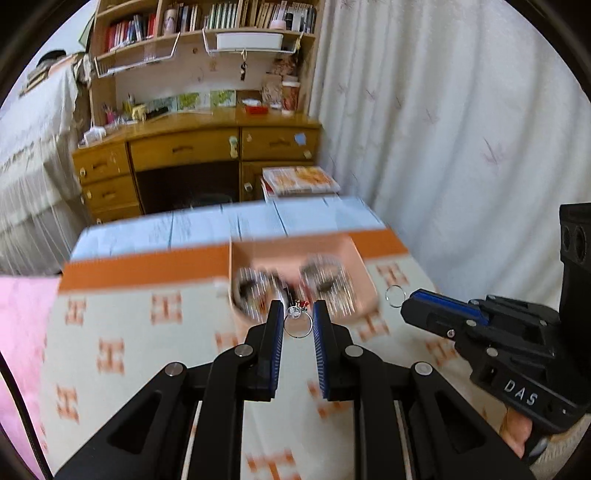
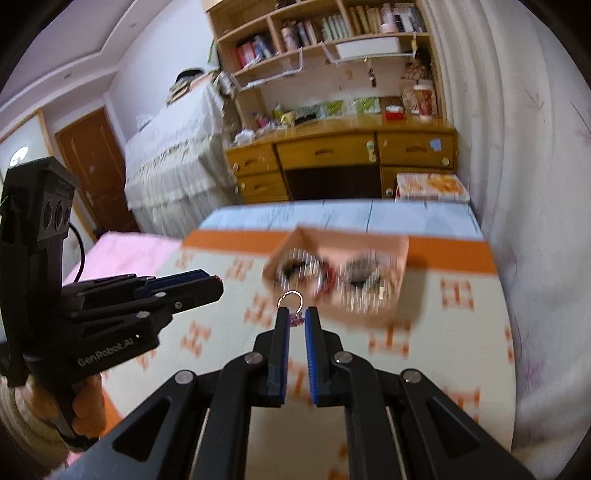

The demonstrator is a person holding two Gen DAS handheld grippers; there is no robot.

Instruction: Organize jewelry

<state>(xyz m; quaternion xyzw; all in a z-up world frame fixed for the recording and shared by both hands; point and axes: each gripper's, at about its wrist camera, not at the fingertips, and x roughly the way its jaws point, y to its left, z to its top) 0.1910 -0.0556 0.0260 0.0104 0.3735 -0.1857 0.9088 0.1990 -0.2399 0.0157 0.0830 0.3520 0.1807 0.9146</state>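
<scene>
Left wrist view: the left gripper (image 1: 298, 320) pinches a silver ring (image 1: 297, 324) with a small charm above the patterned cloth (image 1: 147, 332), just short of the pink box (image 1: 354, 254), whose blurred contents look like coiled jewelry. Right wrist view: the right gripper (image 2: 296, 318) clamps a second ring (image 2: 290, 300) near the same box (image 2: 400, 254).

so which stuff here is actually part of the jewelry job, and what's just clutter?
Job:
- left gripper, shut on a ring
- right gripper, shut on a second ring
- pink box with blurred jewelry inside

Lying about:
- desk
- bookshelf
- magazines
- curtain
- patterned cloth
</scene>
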